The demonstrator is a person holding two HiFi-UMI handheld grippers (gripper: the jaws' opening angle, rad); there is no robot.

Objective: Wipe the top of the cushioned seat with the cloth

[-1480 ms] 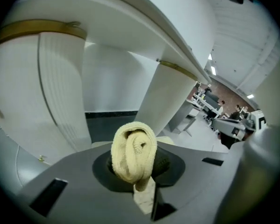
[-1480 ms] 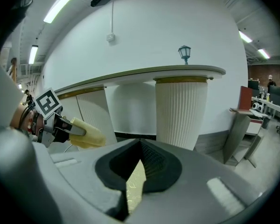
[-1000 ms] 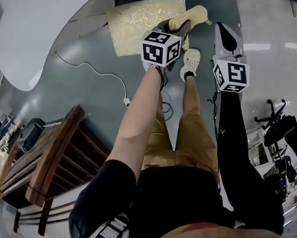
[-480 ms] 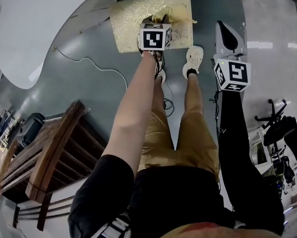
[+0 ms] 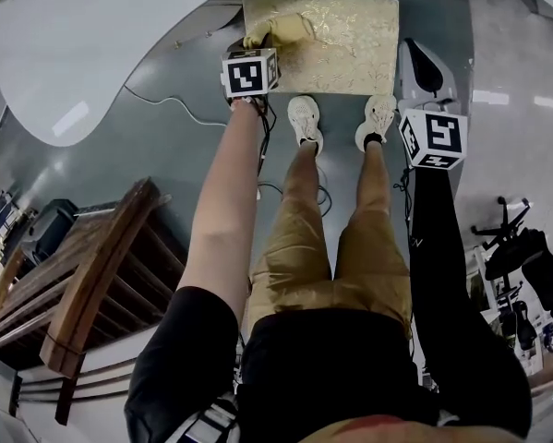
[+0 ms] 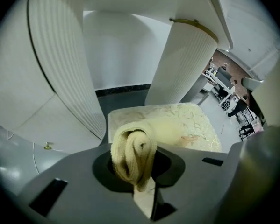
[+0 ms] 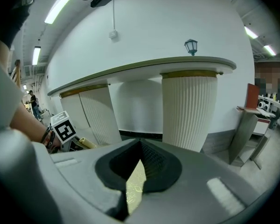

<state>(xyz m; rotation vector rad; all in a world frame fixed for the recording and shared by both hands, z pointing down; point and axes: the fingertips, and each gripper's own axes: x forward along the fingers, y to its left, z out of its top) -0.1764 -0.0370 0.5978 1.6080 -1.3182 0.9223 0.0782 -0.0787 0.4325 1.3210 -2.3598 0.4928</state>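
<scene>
The cushioned seat [image 5: 350,35] has a gold patterned top and stands on the grey floor just beyond the person's shoes. A rolled yellow cloth [image 5: 278,29] rests on the seat's left edge. My left gripper [image 5: 260,49] is shut on it, marker cube toward me. In the left gripper view the cloth [image 6: 132,153] bulges between the jaws, with the seat [image 6: 186,125] behind it. My right gripper [image 5: 422,65] hangs shut and holding nothing to the right of the seat. Its own view shows the right gripper [image 7: 140,158] with only a thin slit, and the left cube [image 7: 65,127] far left.
White ribbed pillars [image 6: 65,59] under a curved white counter [image 5: 101,44] rise close behind the seat. A white cable [image 5: 179,104] trails on the floor at left. A wooden chair [image 5: 91,284] stands at lower left, dark equipment [image 5: 525,247] at right.
The left gripper has swept the cloth leftward across the seat top, from its right side to its left edge. The right gripper has stayed beside the seat.
</scene>
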